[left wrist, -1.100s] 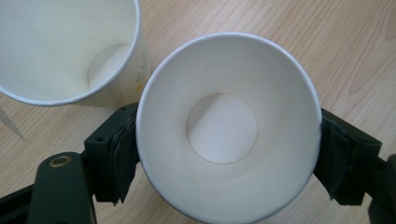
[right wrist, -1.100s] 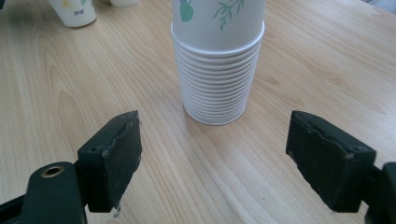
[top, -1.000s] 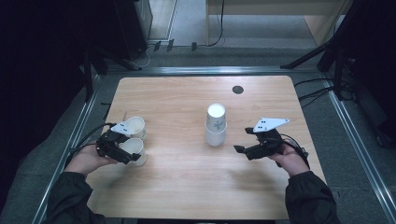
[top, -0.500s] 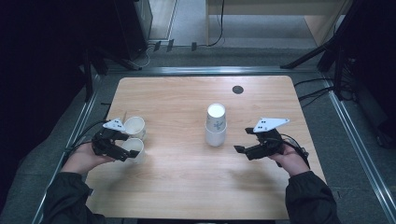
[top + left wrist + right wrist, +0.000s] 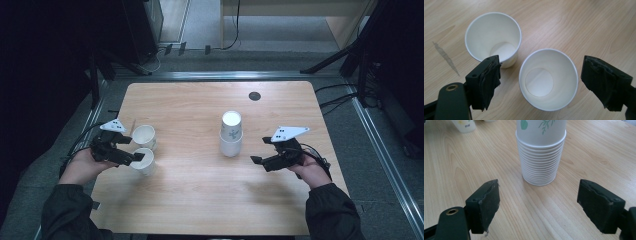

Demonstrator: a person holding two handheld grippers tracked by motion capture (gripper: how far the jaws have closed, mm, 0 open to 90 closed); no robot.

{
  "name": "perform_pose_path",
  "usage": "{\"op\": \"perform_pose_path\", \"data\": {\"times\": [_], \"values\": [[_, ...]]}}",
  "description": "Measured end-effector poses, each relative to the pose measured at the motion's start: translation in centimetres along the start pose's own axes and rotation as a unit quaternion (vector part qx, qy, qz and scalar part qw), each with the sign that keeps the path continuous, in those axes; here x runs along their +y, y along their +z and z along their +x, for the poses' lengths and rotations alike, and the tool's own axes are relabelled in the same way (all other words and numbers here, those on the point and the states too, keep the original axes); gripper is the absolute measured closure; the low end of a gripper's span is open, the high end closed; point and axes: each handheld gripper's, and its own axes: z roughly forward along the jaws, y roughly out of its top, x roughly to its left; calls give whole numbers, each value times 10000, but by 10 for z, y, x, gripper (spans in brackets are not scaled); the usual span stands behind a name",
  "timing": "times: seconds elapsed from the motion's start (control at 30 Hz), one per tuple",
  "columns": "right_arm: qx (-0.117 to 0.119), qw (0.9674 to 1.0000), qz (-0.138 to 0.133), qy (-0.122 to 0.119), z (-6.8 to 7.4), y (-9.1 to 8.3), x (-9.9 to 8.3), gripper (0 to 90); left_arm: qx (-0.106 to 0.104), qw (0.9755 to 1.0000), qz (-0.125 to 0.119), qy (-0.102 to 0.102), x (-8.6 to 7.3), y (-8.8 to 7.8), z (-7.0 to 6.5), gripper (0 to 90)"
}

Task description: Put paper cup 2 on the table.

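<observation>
At the lower centre of the left gripper view, the near cup (image 5: 548, 79) is framed between the wide-open, empty jaws of the left gripper (image 5: 554, 82); the pads should be centred on its wall, and the far cup (image 5: 493, 38) spared.

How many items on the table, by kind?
Upright loose paper cups: 2, near cup and far cup, both empty
Upside-down stack of paper cups: 1
Hand-held grippers: 2, left hand-held gripper and right hand-held gripper, both open, held above the table
Total: 5
</observation>
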Motion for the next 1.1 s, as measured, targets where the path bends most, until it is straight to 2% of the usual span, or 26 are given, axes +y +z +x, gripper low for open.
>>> {"op": "perform_pose_path", "data": {"times": [0.17,0.4,0.53,0.6,0.7,0.8,0.87,0.93,1.1], "values": [[-7,10000,7,1,0,0,0,188,-11,9999,-161,-4,8,-5,-5,166],[10,10000,27,-28,1,1,0,188,-190,9991,-330,192,23,-5,-20,166],[23,10000,15,-75,2,0,-1,188,-211,9986,-397,284,32,-3,-29,166],[16,10000,5,-65,2,-1,-2,188,-147,9987,-366,311,36,0,-34,167],[15,10000,13,-89,3,-1,-3,188,-178,9984,-397,372,42,5,-39,167],[-11,10000,58,-73,4,-1,-4,188,-300,9977,-496,349,48,10,-44,167],[-23,9999,79,-76,5,-2,-5,188,-337,9976,-466,376,53,16,-48,173],[-24,9999,87,-71,5,-2,-7,188,-310,9976,-423,456,57,22,-53,173],[-56,9999,102,-37,6,-5,-9,188,-242,9972,-520,475,66,36,-63,172]]}}
